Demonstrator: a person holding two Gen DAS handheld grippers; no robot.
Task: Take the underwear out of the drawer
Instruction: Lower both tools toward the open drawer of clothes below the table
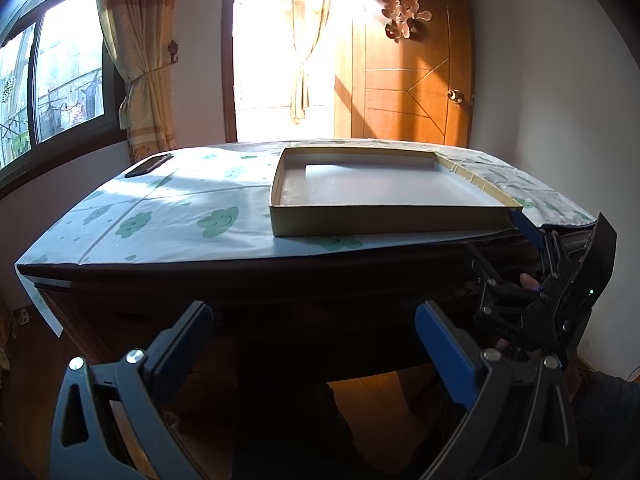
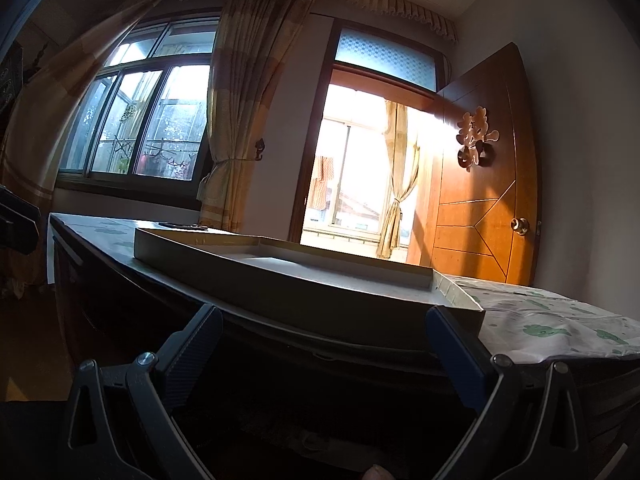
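While the left wrist view shows the left gripper [image 1: 314, 344] spread wide before a dark desk [image 1: 240, 292] with a cloud-print cloth [image 1: 180, 208], shallow cardboard tray [image 1: 384, 220] and sunlit doorway [image 1: 280, 60], the right wrist view shows the right gripper [image 2: 324, 346] likewise parted below the tray's corner, with a curtained window [image 2: 136, 128]; no underwear is visible.

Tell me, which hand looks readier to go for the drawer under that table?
Probably the right. Seen from the left wrist, the right gripper is at the table front edge by the shallow box; the left gripper hangs back, open.

Clothed table [image 1: 168, 216]: tray [image 1: 384, 220], phone [image 1: 148, 165]
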